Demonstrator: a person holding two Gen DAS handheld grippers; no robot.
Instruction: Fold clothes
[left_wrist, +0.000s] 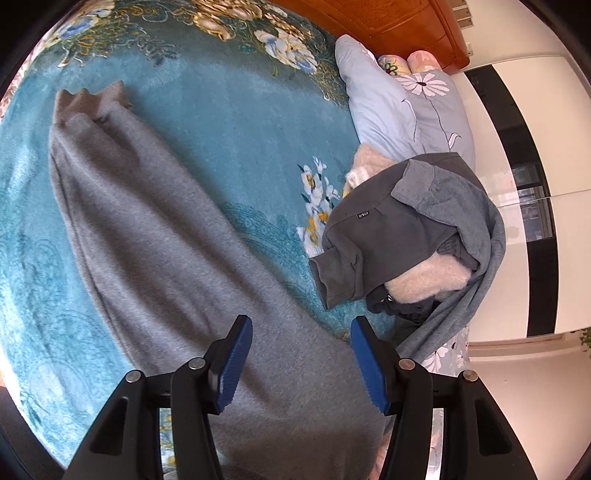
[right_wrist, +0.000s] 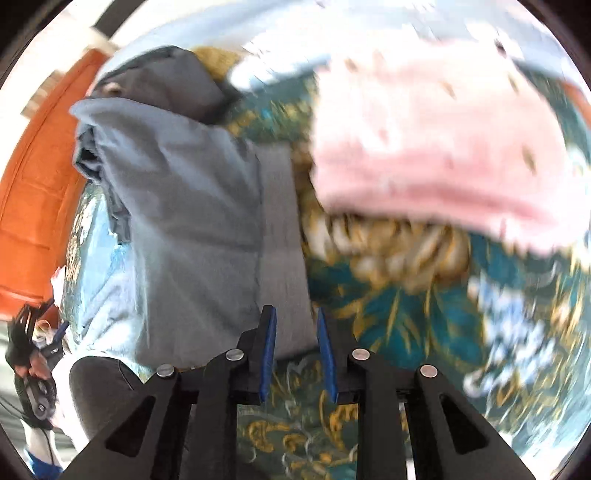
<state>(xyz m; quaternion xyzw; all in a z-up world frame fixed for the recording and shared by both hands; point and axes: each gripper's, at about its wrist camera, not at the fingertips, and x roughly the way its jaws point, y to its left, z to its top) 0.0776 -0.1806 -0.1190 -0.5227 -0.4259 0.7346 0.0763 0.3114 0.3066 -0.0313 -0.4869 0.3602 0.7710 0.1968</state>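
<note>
Left tool (left_wrist: 301, 360) agape over grey garment (left_wrist: 166, 229) | right tool (right_wrist: 297, 354) part-open, blurred

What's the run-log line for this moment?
left tool: open, over grey garment | right tool: open, empty | clothes pile: unfolded

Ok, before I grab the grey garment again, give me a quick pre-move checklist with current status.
1. Left gripper open over the grey garment: ok, jaws wide apart and holding nothing.
2. Right gripper state: open, narrower gap; whether it holds cloth: cannot tell, view blurred.
3. Garment laid out long on the teal blanket: ok, cuff end visible.
4. Garment clear of the clothes pile: ok in the left wrist view.
5. Right wrist view steady enough to aim: not ok, motion blur.
</note>
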